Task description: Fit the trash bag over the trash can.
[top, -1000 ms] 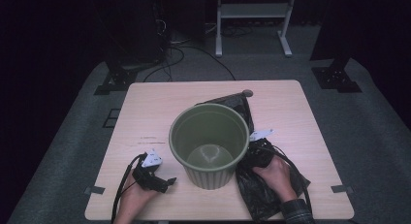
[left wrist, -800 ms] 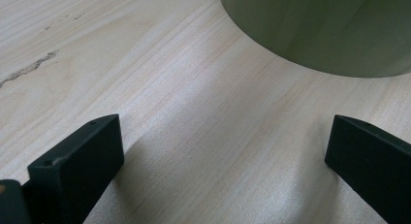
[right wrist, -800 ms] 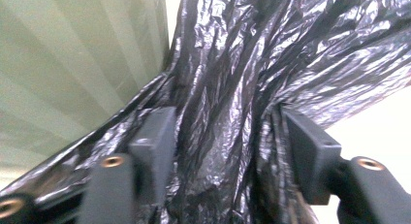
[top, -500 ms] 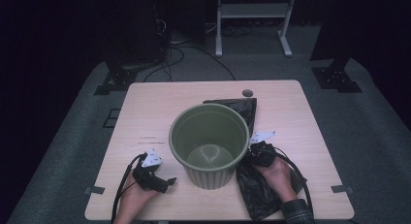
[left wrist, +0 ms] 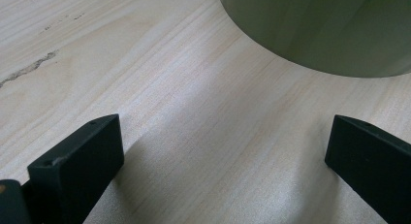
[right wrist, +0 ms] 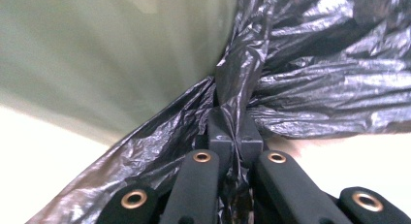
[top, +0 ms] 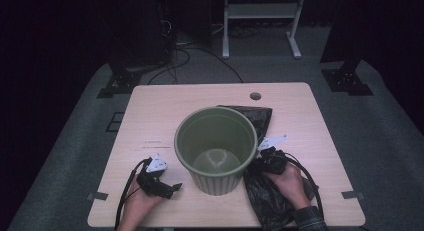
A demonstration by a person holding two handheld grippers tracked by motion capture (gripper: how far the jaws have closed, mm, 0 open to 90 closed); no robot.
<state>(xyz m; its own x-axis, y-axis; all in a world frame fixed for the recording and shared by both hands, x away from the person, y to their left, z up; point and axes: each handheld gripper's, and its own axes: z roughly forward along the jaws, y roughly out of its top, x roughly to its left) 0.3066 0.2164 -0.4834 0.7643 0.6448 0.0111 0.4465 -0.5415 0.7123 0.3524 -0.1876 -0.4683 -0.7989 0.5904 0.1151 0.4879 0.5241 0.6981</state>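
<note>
At the near edge of the worktop (top: 165, 116), the left tool (top: 172, 187) rests low on the wood, released, its jaws spread wide with bare wood between them; in the left gripper view the bin's (left wrist: 329, 30) green wall stands just beyond the jaws, apart from them. On the other side the right tool (top: 261, 158) is clenched on a gathered fold of the black bag (top: 270, 201); the right gripper view shows the film (right wrist: 232, 88) bunched and pinched between the closed jaws, right against the bin wall (right wrist: 106, 54). The right hand (top: 290, 183) lies over the bag's near part, which spreads on the worktop to the right of the bin. The bin (top: 216, 141) stands upright near the middle of the worktop, between the two tools, open and hollow inside. Behind it, more of the bag shows past the rim, lying flat toward the far right. Farther still, a small round hole (top: 255, 96) sits in the worktop near its far edge.
</note>
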